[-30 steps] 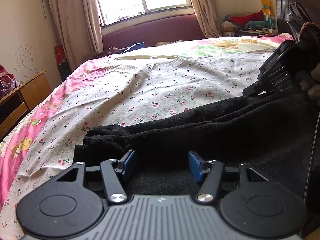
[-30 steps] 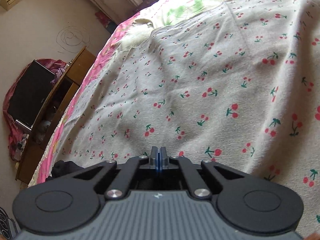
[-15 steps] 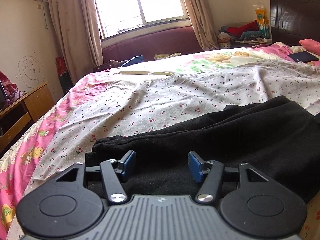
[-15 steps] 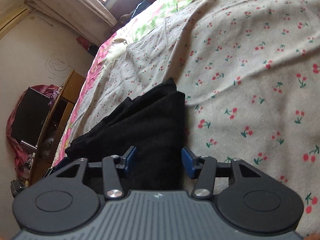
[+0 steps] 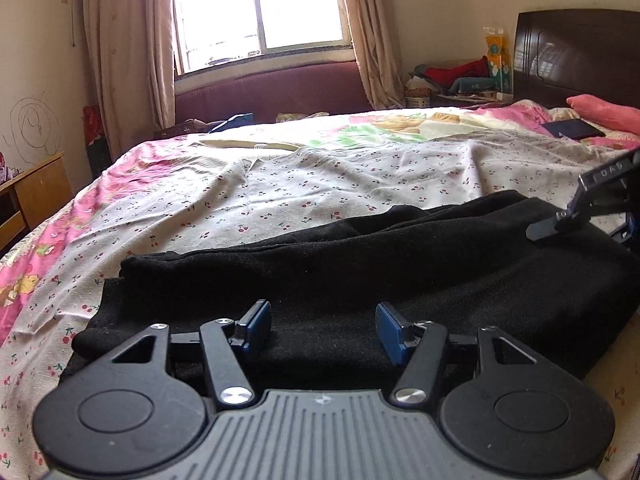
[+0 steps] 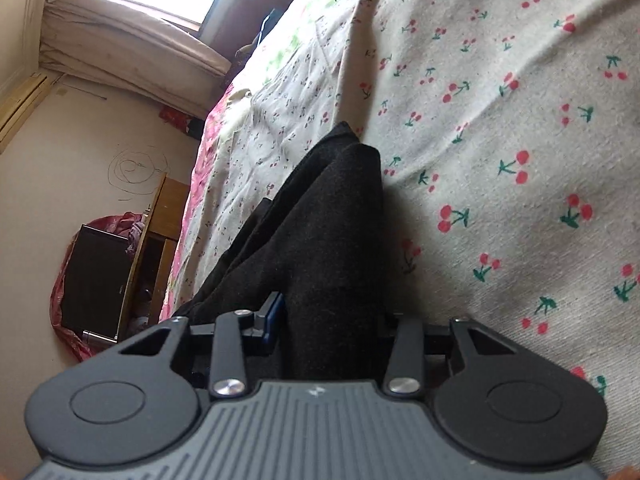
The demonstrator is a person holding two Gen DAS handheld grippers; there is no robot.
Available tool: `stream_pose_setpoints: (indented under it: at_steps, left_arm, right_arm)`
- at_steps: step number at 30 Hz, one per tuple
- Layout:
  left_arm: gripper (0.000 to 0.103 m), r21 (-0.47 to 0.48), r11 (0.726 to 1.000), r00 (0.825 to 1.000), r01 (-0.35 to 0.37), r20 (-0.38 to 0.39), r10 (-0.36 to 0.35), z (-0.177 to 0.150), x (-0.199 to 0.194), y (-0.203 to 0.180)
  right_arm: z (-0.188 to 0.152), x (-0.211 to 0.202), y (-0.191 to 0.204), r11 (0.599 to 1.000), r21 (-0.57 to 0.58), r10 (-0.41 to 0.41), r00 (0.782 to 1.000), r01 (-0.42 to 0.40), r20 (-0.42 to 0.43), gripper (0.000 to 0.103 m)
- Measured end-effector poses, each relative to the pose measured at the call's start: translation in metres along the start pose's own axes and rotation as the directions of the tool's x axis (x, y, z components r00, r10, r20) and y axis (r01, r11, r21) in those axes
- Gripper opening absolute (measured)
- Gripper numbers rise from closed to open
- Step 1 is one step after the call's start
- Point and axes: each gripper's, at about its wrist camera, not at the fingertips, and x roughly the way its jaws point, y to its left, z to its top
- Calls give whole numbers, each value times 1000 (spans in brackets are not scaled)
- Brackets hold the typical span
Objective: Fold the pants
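The black pants (image 5: 400, 276) lie folded lengthwise on the cherry-print bed sheet (image 5: 320, 184). My left gripper (image 5: 323, 330) is open, its blue pads just over the near edge of the pants at their left end. My right gripper (image 6: 330, 320) is open with a fold of the pants (image 6: 328, 240) between its fingers; its right pad is hidden. The right gripper also shows in the left wrist view (image 5: 592, 208), resting at the pants' right end.
A wooden cabinet (image 5: 36, 192) stands left of the bed. The dark headboard (image 5: 580, 56) and a pink pillow (image 5: 604, 108) are at the far right. A dark flat object (image 5: 572, 130) lies near the pillow. A window with curtains (image 5: 260, 8) is behind.
My right gripper opened from shut, let the pants down onto the bed, then moved in so a fold sits between its fingers. My left gripper stayed open at the pants' left end.
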Motion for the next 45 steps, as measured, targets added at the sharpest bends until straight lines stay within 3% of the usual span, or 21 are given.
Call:
stream_pose_setpoints:
  at_steps: [2,3,5,8,14,19,24,26,27,30,34,36,39,42,45]
  left_arm:
    - [72,45,999,998,20,-66,-17,-5,8,-1]
    - [72,31,999,998,32,-59,-30,-6,7,2]
    - [72,-36,998,997,54,-46,-55,-2,1,13]
    - [72,-92,995,999,38,-20,-40,-4,-6,24]
    - [73,-145,988,998,52,37,-47,-23,-29,46]
    - [73,-248,964,994,98,78,-81,-38,-41,63]
    - [73,-256,962,995,92,52,-82,-60,-53,71]
    - [73,-267,958,995,99,46,-90,-68,-56,73]
    - [73,-276,956,995,103,47,-94,-70,-57,74]
    - [73,-302,948,995,98,48,-87,-72,-62,78]
    - [73,-419,899,991,130,48,-121,-80,-79,95]
    - [73,-492,860,991,134,61,-119,-85,-95,106]
    - [73,-563,816,991,133,100,-92,-85,-112,117]
    - [73,-580,803,988,142,139,-74,-80,-118,119]
    - [73,-593,794,988,136,141,-64,-73,-102,123]
  right_arm:
    - [4,-3,18,1000,-8,15,1000,-15,19,22]
    - [6,-8,27,999,6,49,998,-49,29,20]
    - [7,-18,52,994,-3,107,994,-107,38,20]
    - [2,-19,106,988,-120,106,994,-101,37,20]
    - [-26,25,192,955,-273,110,994,-113,-27,20]
    - [-52,84,231,938,-336,56,995,-81,-84,20]
    - [-99,139,259,865,-500,-49,986,-37,-157,20]
    - [-121,155,267,806,-592,-123,983,17,-139,25]
    - [-130,161,266,799,-601,-143,980,33,-135,31]
    - [-140,173,259,829,-560,-114,979,2,-167,52]
    - [-130,156,259,864,-502,-55,980,-49,-190,55]
    - [-120,136,257,861,-500,-10,980,-92,-198,54]
    - [-102,105,258,795,-604,-4,995,-56,-98,57]
    - [-82,102,262,682,-730,-60,998,29,-16,60]
    - [-76,120,278,520,-854,-73,995,-23,-71,60]
